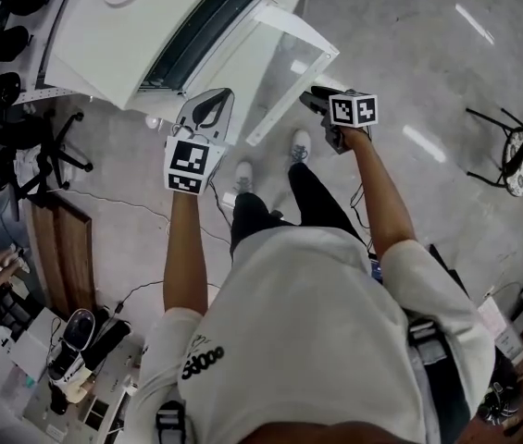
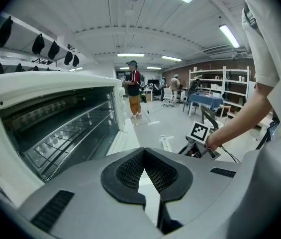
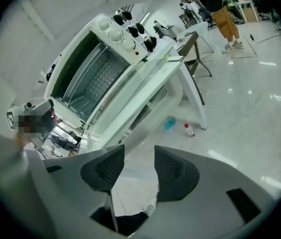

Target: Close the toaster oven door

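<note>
White-framed glass toaster oven door (image 1: pixel 284 63), likely stiff but breakable: push its edge, eleven o'clock from wide-open right hand-held gripper (image 3: pixel 139 156); left hand-held gripper (image 2: pixel 143 151) closed

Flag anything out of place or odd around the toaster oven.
The toaster oven door hangs wide open. By the table leg, a small red-capped bottle and a teal item lie loose on the floor. Nothing looks spilled or damaged.

One toaster oven (image 3: pixel 88 39), two tongs (image 2: pixel 142 156) (image 3: pixel 133 166), perhaps two bottles (image 3: pixel 189 129) (image 3: pixel 169 124)
</note>
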The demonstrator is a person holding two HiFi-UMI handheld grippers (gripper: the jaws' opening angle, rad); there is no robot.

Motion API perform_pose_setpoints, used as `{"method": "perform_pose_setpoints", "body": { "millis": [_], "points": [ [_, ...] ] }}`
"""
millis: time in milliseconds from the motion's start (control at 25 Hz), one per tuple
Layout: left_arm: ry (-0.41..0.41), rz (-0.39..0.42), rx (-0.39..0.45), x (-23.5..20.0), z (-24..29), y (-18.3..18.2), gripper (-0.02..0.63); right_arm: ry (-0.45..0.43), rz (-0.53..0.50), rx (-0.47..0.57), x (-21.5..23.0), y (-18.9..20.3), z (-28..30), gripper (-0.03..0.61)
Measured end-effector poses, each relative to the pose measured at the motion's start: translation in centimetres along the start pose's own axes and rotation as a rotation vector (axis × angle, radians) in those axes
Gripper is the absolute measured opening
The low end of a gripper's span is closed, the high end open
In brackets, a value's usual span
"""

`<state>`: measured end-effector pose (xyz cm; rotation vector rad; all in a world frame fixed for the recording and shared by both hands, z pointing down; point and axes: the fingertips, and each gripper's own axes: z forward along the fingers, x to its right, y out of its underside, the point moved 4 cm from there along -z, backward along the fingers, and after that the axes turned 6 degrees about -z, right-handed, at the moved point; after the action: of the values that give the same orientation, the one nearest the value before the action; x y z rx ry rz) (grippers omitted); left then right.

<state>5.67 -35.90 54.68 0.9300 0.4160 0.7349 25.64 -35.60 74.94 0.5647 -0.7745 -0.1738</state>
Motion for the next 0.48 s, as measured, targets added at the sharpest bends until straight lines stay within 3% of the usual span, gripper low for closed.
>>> {"method": "perform_pose_setpoints", "body": {
  "millis": [160, 480],
  "points": [
    [0.0, 0.005, -0.015, -0.1, 0.1, 0.5, 0.017, -0.073, -0.017, 0.047, 0.0, -0.4, 0.3, 0.169],
    [-0.031, 0.013, 0.007, -1.2, -0.2, -0.6, 0.017, -0.112, -0.043, 0.068, -0.5, -1.5, -0.2, 0.169]
  ]
}}
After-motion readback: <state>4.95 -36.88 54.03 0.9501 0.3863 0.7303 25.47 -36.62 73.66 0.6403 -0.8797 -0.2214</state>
